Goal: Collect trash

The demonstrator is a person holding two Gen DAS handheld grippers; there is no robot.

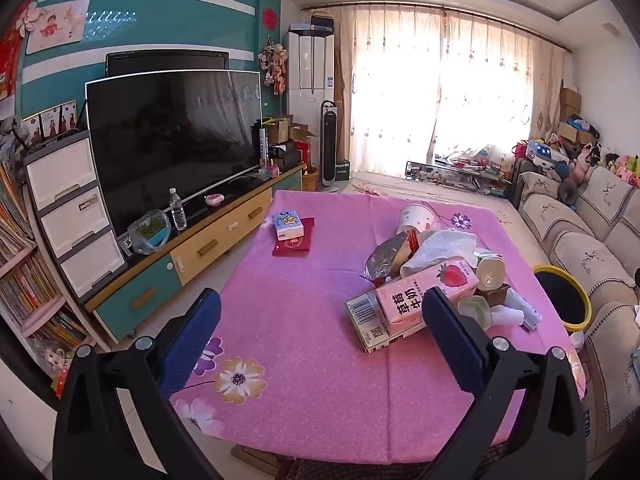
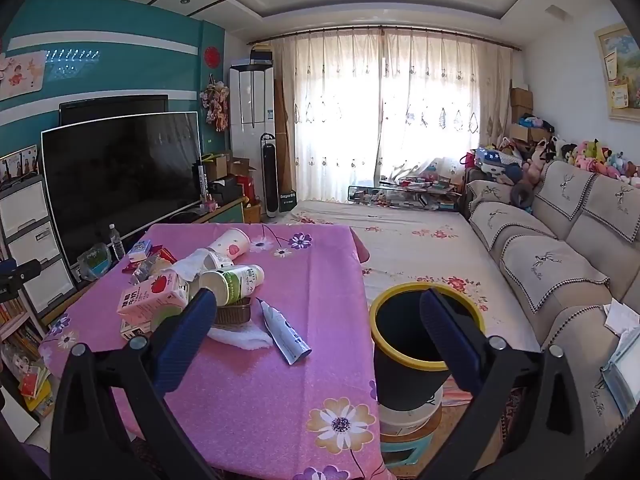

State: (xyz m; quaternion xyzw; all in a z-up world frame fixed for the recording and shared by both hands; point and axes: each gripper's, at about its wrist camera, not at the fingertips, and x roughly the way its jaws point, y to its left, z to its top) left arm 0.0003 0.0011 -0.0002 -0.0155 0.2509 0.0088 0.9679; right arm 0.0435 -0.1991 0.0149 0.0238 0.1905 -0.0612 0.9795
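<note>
A heap of trash lies on the pink flowered tablecloth [image 1: 304, 312]: a pink strawberry milk carton [image 1: 424, 296], a flat box with a barcode [image 1: 366, 322], a white paper cup [image 1: 414, 218], crumpled tissue [image 1: 440, 250], a foil wrapper [image 1: 386, 260] and a white-green bottle [image 2: 232, 280]. A grey squeezed tube [image 2: 282, 330] lies apart toward the table's right edge. The black bin with a yellow rim [image 2: 416, 340] stands right of the table. My left gripper [image 1: 320, 340] is open above the near table, left of the carton. My right gripper [image 2: 316, 340] is open and empty between heap and bin.
A blue tissue pack on a red pouch [image 1: 290, 232] sits at the table's far left. A TV [image 1: 172, 140] on a low cabinet stands to the left, a sofa [image 2: 560, 264] to the right. The bin rests on stacked stools [image 2: 408, 428].
</note>
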